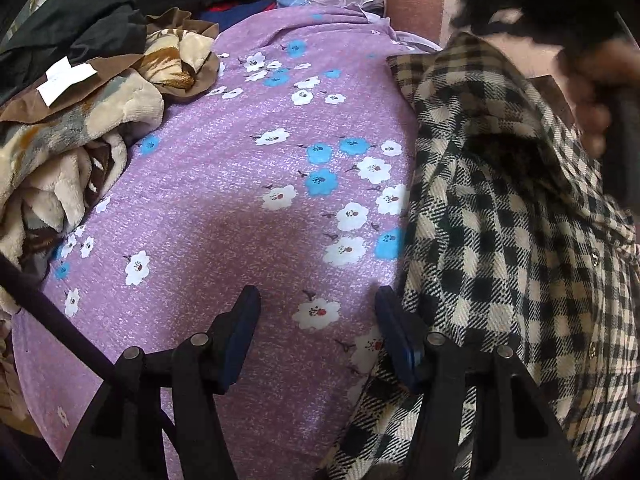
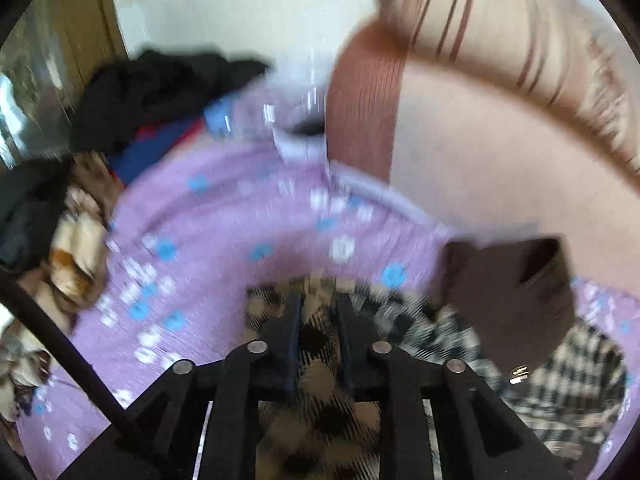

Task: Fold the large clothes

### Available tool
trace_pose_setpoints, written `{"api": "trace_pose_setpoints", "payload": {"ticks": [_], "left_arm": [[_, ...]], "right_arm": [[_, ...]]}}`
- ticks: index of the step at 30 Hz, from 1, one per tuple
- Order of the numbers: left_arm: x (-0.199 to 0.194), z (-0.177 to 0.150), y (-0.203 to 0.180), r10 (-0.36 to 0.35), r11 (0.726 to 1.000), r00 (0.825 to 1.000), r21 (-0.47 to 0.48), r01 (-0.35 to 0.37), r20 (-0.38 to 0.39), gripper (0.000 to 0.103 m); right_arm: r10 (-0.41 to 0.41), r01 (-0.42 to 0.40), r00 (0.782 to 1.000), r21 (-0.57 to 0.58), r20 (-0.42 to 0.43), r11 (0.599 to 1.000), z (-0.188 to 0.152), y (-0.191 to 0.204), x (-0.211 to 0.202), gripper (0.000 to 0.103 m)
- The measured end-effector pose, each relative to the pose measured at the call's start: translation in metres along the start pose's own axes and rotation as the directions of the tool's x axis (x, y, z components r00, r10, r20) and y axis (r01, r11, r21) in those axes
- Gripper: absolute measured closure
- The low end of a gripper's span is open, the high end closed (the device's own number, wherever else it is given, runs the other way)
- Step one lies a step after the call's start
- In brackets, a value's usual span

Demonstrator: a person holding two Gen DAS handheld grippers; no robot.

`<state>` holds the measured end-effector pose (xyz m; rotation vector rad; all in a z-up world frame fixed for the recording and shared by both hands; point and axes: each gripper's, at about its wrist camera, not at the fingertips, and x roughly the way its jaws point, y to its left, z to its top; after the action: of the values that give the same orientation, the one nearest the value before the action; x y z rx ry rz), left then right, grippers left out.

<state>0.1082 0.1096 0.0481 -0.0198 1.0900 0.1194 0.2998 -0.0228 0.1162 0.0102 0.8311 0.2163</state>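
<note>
A black-and-cream checked shirt (image 1: 500, 216) hangs lifted over the right side of the purple flowered bedsheet (image 1: 240, 184). My left gripper (image 1: 316, 332) is open and empty, low over the sheet, with its right finger touching the shirt's left edge. In the right wrist view, which is blurred, my right gripper (image 2: 318, 312) is shut on a fold of the checked shirt (image 2: 320, 360) and holds it above the sheet (image 2: 240, 216). The hand with the right gripper shows in the left wrist view at the top right (image 1: 592, 92).
A heap of beige and brown blankets (image 1: 80, 128) and dark clothes (image 1: 80, 24) lies along the bed's left side. A pink and brown pillow (image 2: 460, 140) and a striped cushion (image 2: 500, 20) sit at the head. A dark brown item (image 2: 516, 280) lies on the right.
</note>
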Motion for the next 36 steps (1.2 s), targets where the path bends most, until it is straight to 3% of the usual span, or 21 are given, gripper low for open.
{"api": "trace_pose_setpoints", "payload": {"ticks": [3, 6, 9, 14, 16, 18, 23, 26, 28, 33, 34, 35, 36], "left_arm": [[0.001, -0.002, 0.006, 0.044, 0.999, 0.999, 0.013, -0.044, 0.009, 0.044], [0.002, -0.004, 0.02, 0.093, 0.996, 0.995, -0.012, -0.093, 0.02, 0.044], [0.001, -0.006, 0.031, 0.109, 0.994, 0.994, -0.03, -0.109, 0.022, 0.044], [0.001, -0.008, 0.03, 0.127, 0.992, 0.991, -0.018, -0.127, 0.037, 0.043], [0.0, -0.008, 0.029, 0.129, 0.992, 0.991, -0.016, -0.128, 0.038, 0.043], [0.001, -0.006, 0.031, 0.115, 0.993, 0.993, -0.033, -0.114, 0.03, 0.043], [-0.007, -0.001, 0.039, 0.085, 0.994, 0.996, -0.071, -0.083, 0.024, 0.043], [-0.018, 0.002, 0.045, 0.087, 0.992, 0.995, -0.095, -0.082, 0.05, 0.043], [-0.026, 0.004, 0.051, 0.082, 0.99, 0.994, -0.117, -0.074, 0.067, 0.043], [-0.029, 0.009, 0.07, 0.087, 0.982, 0.994, -0.175, -0.073, 0.07, 0.041], [-0.028, 0.011, 0.076, 0.087, 0.979, 0.994, -0.19, -0.073, 0.067, 0.041], [-0.027, 0.013, 0.082, 0.087, 0.975, 0.994, -0.21, -0.072, 0.066, 0.041], [-0.027, 0.015, 0.087, 0.089, 0.971, 0.994, -0.228, -0.072, 0.066, 0.041]], "right_arm": [[0.077, -0.079, 0.996, 0.033, 0.045, 0.996, -0.002, -0.002, -0.041, 0.082], [0.121, -0.121, 0.992, 0.021, -0.018, 0.992, -0.017, 0.002, -0.049, 0.082], [0.06, -0.06, 0.995, -0.008, -0.078, 0.998, -0.042, 0.01, -0.033, 0.082], [0.121, -0.112, 0.973, 0.059, -0.194, 0.992, -0.073, 0.015, 0.036, 0.081], [0.123, -0.116, 0.979, 0.051, -0.16, 0.992, -0.071, 0.016, 0.049, 0.078], [0.151, -0.141, 0.972, 0.069, -0.182, 0.988, -0.063, 0.013, 0.053, 0.073], [0.205, -0.19, 0.97, 0.12, -0.127, 0.974, -0.061, 0.001, 0.001, 0.073], [0.217, -0.201, 0.972, 0.159, -0.093, 0.967, -0.077, 0.001, -0.03, 0.073], [0.256, -0.232, 0.961, 0.2, -0.105, 0.952, -0.092, 0.007, -0.035, 0.073], [0.158, -0.112, 0.961, 0.202, -0.226, 0.973, -0.119, 0.044, 0.011, 0.072], [0.154, -0.11, 0.969, 0.218, -0.195, 0.97, -0.119, 0.051, 0.013, 0.07], [0.181, -0.143, 0.969, 0.211, -0.171, 0.967, -0.118, 0.056, 0.014, 0.065], [0.303, -0.268, 0.938, 0.205, -0.168, 0.941, -0.115, 0.068, 0.015, 0.065]]}}
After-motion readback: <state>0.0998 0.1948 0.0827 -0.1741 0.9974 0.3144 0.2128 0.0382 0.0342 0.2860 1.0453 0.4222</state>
